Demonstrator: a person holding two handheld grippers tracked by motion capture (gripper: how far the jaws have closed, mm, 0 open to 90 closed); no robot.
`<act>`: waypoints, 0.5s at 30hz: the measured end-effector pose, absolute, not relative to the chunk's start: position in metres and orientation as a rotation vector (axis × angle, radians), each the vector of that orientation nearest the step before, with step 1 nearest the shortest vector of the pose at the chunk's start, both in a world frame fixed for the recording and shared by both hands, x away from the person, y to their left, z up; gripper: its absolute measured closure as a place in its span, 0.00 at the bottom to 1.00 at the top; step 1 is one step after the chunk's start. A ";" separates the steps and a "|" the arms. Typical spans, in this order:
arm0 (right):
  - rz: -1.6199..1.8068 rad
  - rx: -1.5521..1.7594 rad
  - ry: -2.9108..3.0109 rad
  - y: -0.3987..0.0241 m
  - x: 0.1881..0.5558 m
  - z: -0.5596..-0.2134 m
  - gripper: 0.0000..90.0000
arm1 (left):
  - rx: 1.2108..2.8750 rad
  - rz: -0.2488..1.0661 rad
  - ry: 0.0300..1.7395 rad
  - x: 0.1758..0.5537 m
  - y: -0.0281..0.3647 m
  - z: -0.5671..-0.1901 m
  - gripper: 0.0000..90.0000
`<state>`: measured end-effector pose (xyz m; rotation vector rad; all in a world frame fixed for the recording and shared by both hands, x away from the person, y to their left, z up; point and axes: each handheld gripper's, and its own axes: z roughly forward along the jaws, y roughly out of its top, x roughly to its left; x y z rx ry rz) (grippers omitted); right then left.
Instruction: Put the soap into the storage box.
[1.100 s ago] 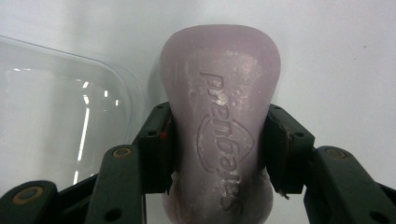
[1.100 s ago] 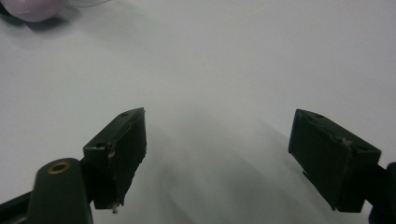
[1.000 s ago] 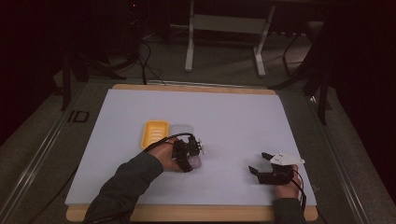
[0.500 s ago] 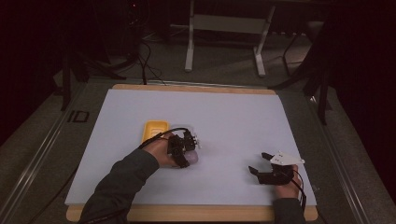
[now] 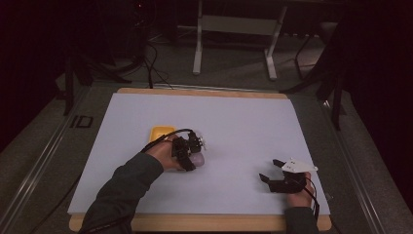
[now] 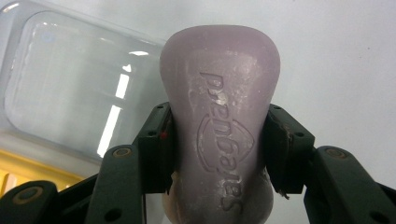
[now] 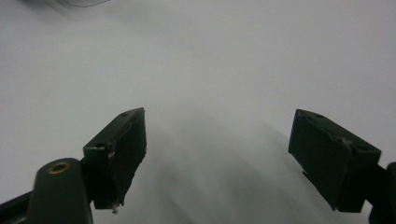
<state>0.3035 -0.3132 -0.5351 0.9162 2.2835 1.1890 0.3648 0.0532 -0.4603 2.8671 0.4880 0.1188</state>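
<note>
One matte, lilac bar of soap [image 6: 219, 135], waisted in shape and embossed with lettering, is clamped between the two black fingers [image 6: 156, 147] of the left gripper [image 5: 187, 148], its wider end projecting beyond them. One clear plastic lid [image 6: 79, 88] and one yellow tray [image 5: 160, 132] are seen just beside it on the white-covered counter [image 5: 243, 122]. The right gripper [image 5: 272, 171] is held with its fingers [image 7: 116, 149] spread wide, nothing between them.
</note>
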 end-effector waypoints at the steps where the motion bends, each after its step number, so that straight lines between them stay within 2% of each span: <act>1: 1.189 0.916 2.284 -0.313 0.303 -0.535 0.21 | 2.867 0.119 0.488 0.365 0.053 -0.460 0.55; 15: 1.189 0.917 2.284 -0.313 0.303 -0.535 0.21 | 2.867 0.137 0.577 0.375 0.065 -0.452 0.55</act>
